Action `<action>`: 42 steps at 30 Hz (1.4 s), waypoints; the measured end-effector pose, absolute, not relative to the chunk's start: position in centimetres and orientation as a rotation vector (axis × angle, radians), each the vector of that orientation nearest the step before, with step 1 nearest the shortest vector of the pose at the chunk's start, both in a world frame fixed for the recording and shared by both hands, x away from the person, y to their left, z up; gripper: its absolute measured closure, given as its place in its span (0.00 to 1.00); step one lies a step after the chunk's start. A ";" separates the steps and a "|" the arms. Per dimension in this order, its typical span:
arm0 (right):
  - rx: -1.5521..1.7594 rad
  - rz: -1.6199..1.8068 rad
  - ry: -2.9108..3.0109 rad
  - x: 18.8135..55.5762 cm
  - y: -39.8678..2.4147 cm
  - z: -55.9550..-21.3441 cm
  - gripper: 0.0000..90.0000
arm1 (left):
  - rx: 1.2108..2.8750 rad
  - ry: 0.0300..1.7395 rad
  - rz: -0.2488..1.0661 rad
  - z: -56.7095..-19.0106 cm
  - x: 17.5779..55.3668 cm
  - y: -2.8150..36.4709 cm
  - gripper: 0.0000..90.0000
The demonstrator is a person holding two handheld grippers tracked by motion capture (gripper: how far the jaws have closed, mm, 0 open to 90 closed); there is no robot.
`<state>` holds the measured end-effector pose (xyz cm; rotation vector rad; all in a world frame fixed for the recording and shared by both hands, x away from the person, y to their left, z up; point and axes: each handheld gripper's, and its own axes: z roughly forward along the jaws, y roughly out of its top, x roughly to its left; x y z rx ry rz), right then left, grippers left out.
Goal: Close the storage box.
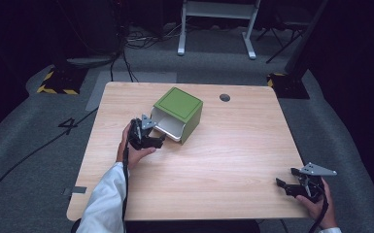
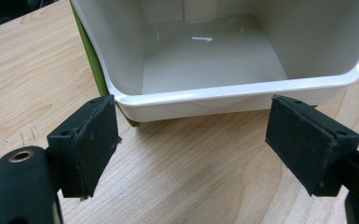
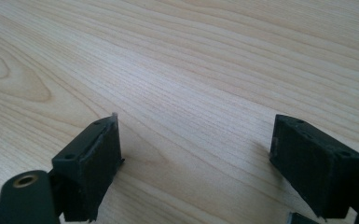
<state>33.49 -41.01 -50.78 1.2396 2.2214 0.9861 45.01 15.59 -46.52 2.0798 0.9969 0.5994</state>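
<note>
Woodgrain table [image 1: 213, 165]; glossy white-lined green box [image 1: 178, 112], seemingly plastic.

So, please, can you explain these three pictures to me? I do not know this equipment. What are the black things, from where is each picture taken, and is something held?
A person sits at a wooden table and holds a hand tool in each hand: a gripper with two black jaws. The high view looks down from above; the left gripper is near a green box, and the right gripper is near the table's right corner. The other two pictures come from cameras riding on each gripper. The left gripper view faces the box's empty white inside. The right gripper view faces bare wood. Both grippers are open and hold nothing.
</note>
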 end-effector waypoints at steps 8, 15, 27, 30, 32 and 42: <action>1.240 0.986 2.221 33.5 -41.0 -50.8 0.18 | 2.102 0.966 0.595 -46.1 44.7 15.7 0.19; 1.240 0.986 2.222 33.5 -41.0 -50.8 0.18 | 2.125 0.948 0.583 -45.5 44.2 16.2 0.19; 1.241 0.988 2.223 33.5 -41.0 -50.8 0.18 | 2.183 0.916 0.574 -44.6 43.1 16.6 0.19; 1.241 0.988 2.222 33.5 -41.0 -50.8 0.18 | 2.204 0.901 0.577 -44.4 42.8 16.9 0.19; 1.241 0.988 2.223 33.5 -41.0 -50.8 0.18 | 2.213 0.899 0.587 -44.2 42.5 17.1 0.19; 1.241 0.988 2.223 33.5 -41.0 -50.8 0.18 | 2.256 0.886 0.590 -43.6 40.8 18.4 0.19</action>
